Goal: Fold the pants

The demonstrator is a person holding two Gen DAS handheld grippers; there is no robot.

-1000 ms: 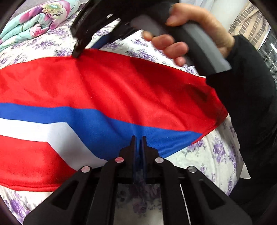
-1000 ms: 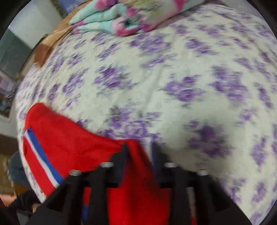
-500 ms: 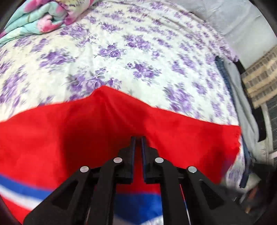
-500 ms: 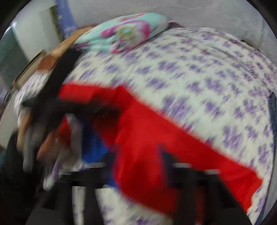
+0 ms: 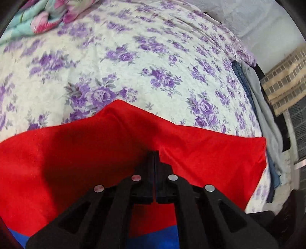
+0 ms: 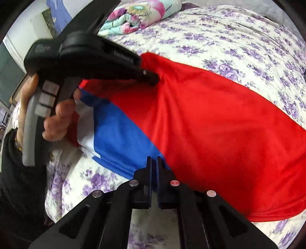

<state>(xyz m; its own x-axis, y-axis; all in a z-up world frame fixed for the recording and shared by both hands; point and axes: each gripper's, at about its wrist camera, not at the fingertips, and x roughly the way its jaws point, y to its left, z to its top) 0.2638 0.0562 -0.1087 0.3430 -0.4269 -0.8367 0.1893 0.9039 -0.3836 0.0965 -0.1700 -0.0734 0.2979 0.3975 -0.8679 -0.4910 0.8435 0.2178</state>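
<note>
Red pants (image 5: 76,153) with a blue and white stripe lie on the bed, their red part raised in a peak. In the left wrist view my left gripper (image 5: 154,153) is closing its jaws on the red cloth. The right wrist view shows those pants (image 6: 210,124) with the left gripper (image 6: 153,78) pinching a red fold at their far side. A hand (image 6: 57,115) holds that gripper. At the pants' near edge my right gripper (image 6: 154,159) pinches the blue band, its jaws starting to open by a narrow slit with cloth still between them.
The bed wears a white cover with purple flowers (image 5: 133,57). A folded pink and teal blanket (image 6: 137,17) lies at the far end. Folded blue and grey clothes (image 5: 254,92) are stacked along the bed's right edge. A black sleeve (image 6: 17,182) fills the left of the right wrist view.
The left gripper carried the red cloth across the bed, hiding most of the stripe in its view. The right gripper swung from the far red edge to the near blue band and closed on it.
</note>
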